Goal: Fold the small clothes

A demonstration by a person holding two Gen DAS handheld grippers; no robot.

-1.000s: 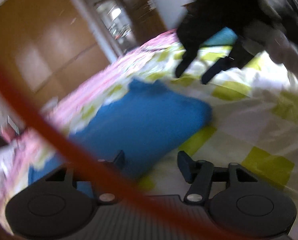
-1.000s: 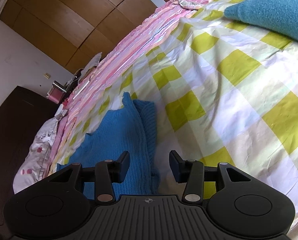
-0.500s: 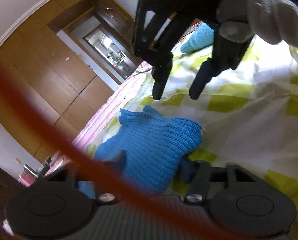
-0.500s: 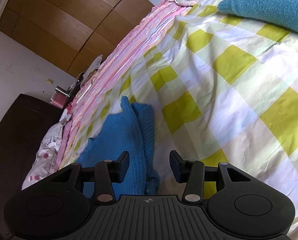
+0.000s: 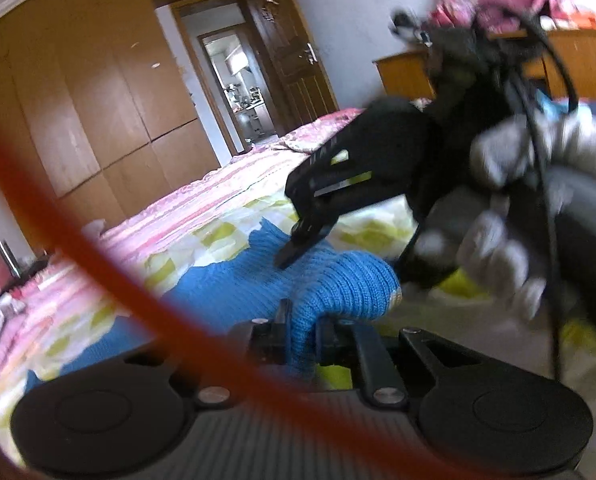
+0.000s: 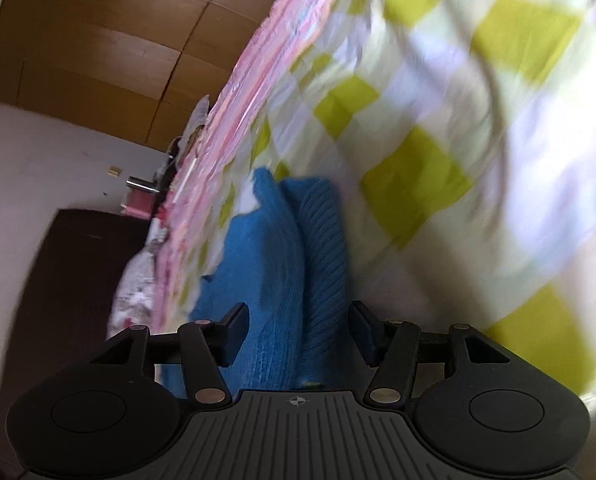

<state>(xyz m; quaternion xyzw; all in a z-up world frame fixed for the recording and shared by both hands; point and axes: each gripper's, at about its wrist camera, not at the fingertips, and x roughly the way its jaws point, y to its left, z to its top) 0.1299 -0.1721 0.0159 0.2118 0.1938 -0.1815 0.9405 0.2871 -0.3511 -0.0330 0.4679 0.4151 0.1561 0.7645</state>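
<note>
A blue knitted garment (image 5: 330, 280) lies on the yellow-checked bedsheet (image 5: 370, 232). My left gripper (image 5: 302, 332) is shut on a bunched fold of its near edge, the knit squeezed between both fingers. In the left wrist view my right gripper (image 5: 294, 246) comes in from the right, held by a grey-gloved hand (image 5: 498, 216), its tips down on the garment's top. In the right wrist view the garment (image 6: 290, 248) runs up between my right gripper (image 6: 298, 320) fingers; its jaws are opening and the pads stand clear of the knit.
An orange cable (image 5: 98, 264) crosses the left wrist view close to the lens. A pink quilt (image 5: 202, 196) edges the bed's far side, with wooden wardrobes (image 5: 78, 100) and an open doorway (image 5: 238, 92) behind. A wooden dresser (image 5: 578, 60) stands at the right.
My left gripper has closed on the garment's near fold. My right gripper has come down onto the garment and its fingers have spread wider. The right wrist view is now motion-blurred.
</note>
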